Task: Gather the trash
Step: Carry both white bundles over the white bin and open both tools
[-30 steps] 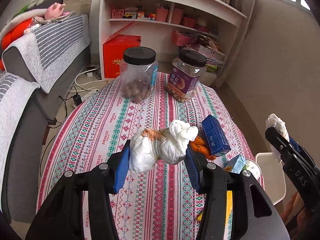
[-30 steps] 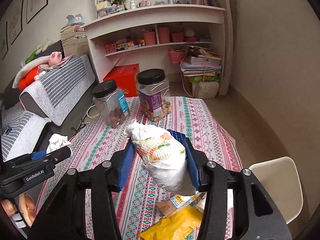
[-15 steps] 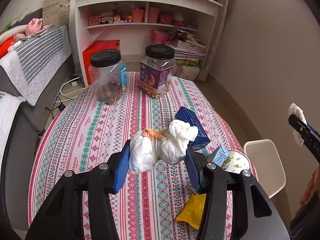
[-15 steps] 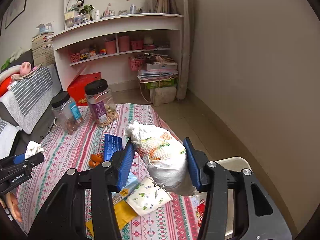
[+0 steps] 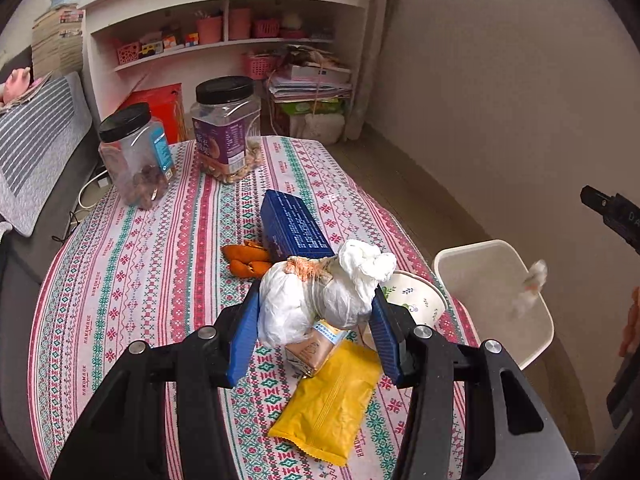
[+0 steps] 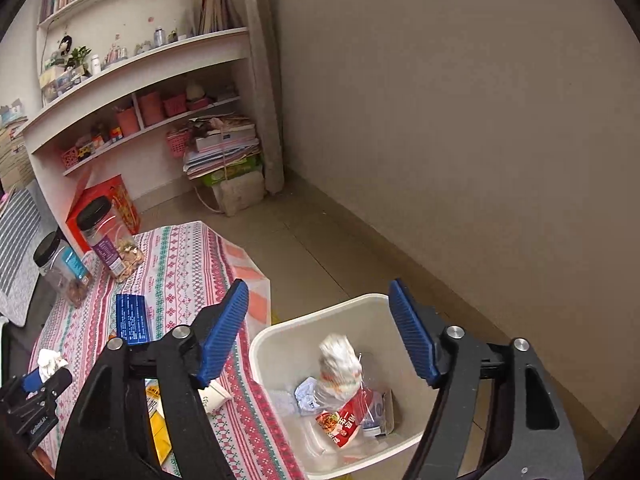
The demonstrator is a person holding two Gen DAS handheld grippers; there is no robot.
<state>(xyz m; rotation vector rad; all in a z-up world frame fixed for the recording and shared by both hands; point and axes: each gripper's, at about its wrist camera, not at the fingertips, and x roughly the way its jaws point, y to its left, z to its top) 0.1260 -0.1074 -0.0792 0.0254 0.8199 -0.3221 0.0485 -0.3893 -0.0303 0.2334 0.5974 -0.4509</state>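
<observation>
My left gripper [image 5: 314, 316] is shut on a knotted white plastic bag [image 5: 320, 292] and holds it above the patterned table [image 5: 152, 264]. My right gripper [image 6: 320, 328] is open and empty above the white trash bin [image 6: 280, 336]. A white wad with a printed pattern [image 6: 340, 360] is falling into the bin; it shows blurred in the left wrist view [image 5: 530, 288] over the bin [image 5: 472, 252]. The bin holds a red wrapper [image 6: 340, 420] and crumpled paper [image 6: 306, 394].
On the table lie a blue box [image 5: 292, 224], orange peels [image 5: 248, 260], a yellow packet [image 5: 332, 400], a small carton [image 5: 316, 352], a paper cup [image 5: 416, 300] and two black-lidded jars [image 5: 224, 128]. A sofa [image 5: 36, 140] stands left, shelves [image 5: 224, 40] behind.
My right gripper swung from the table to over the bin, opened and let go of the white wad, which is dropping in. My left gripper moved right with its bag.
</observation>
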